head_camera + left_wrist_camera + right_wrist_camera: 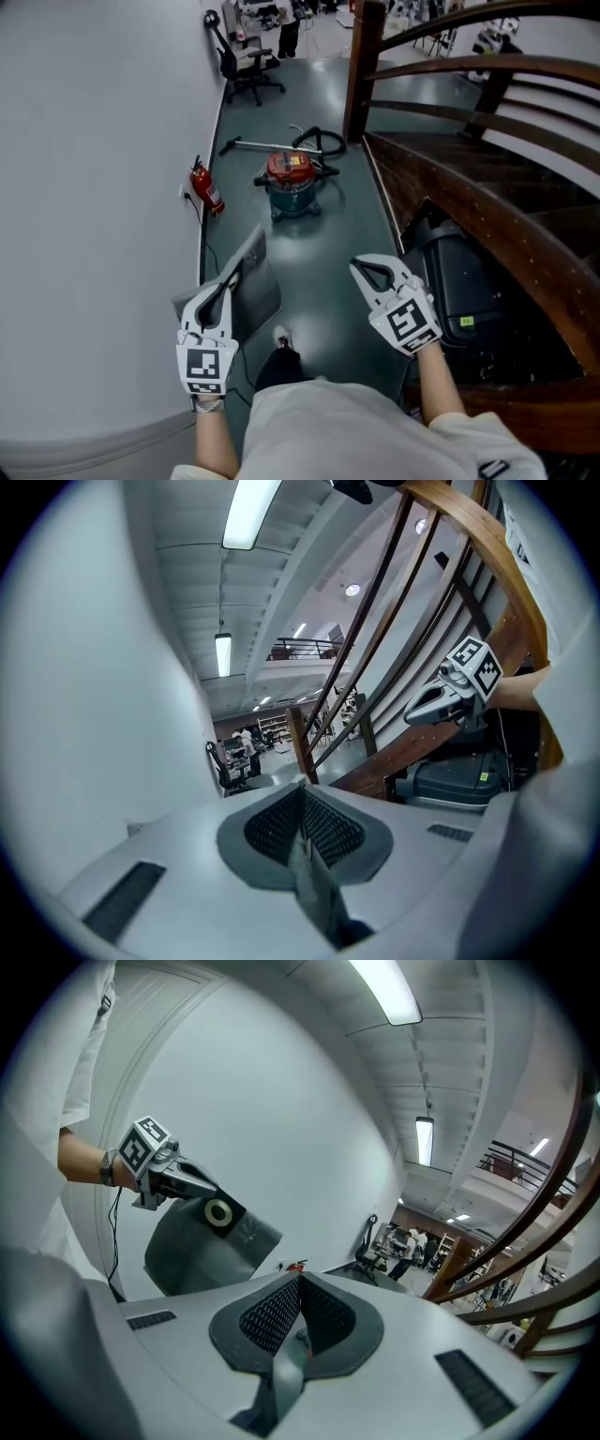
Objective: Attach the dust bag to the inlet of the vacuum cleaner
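Note:
The vacuum cleaner (292, 183), with a red lid, a teal drum and a black hose (317, 141), stands on the dark floor some way ahead. My left gripper (235, 269) is shut on the edge of the grey dust bag (255, 281), which hangs beside the white wall. The right gripper view shows the bag (202, 1246) with its black collar and white ring (219, 1211) just under the left gripper (192, 1183). My right gripper (360, 266) is shut and holds nothing. It hovers to the right of the bag, near the stair.
A red fire extinguisher (208, 190) leans at the wall on the left. A wooden staircase (469, 159) runs along the right, with a black case (464, 281) under it. An office chair (246, 66) and people stand far back.

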The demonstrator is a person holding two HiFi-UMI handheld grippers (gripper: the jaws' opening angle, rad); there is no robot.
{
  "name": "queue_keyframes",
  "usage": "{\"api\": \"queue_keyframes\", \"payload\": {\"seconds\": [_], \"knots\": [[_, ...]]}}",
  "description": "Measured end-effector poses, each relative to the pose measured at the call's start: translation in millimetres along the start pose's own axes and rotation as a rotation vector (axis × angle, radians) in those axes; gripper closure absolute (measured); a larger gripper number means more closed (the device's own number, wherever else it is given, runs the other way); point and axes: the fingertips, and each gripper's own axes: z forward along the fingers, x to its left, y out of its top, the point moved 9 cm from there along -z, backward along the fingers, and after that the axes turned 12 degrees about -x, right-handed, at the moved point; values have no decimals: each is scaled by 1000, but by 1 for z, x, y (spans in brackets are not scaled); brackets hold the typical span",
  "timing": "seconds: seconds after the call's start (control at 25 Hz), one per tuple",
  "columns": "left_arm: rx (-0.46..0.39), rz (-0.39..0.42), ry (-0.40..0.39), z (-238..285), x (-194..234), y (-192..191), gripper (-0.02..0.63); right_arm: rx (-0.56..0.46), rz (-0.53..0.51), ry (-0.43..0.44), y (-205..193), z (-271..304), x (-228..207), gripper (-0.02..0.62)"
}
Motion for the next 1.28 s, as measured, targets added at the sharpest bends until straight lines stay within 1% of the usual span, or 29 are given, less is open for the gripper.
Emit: {"api": "queue_keyframes", "payload": {"seconds": [0.2,0.28,0.44,0.56,0.72,0.88,0.96,1.16,1.28], "knots": [[29,58,-39,35,16,-21,590,5,18,-21,-13,36,-18,568],[29,61,-40,54,32,-31,591,8,14,-22,-17,57,-27,568],[13,45,-35,96,83,-43,591,7,-6,-3,-15,114,-53,569],[0,36,-40,128,124,-44,591,7,-7,8,-10,159,-73,569],[-15,43,-46,169,173,-41,591,3,2,-13,-2,211,-100,569],[-30,39,-29,199,212,-44,591,-13,19,-44,5,246,-118,569],[-35,36,-31,210,224,-43,591,-19,25,-61,9,255,-126,568],[-31,28,-34,223,236,-45,591,4,51,-87,7,266,-139,569],[-20,21,-28,228,238,-50,591,7,46,-69,5,272,-139,568]]}}
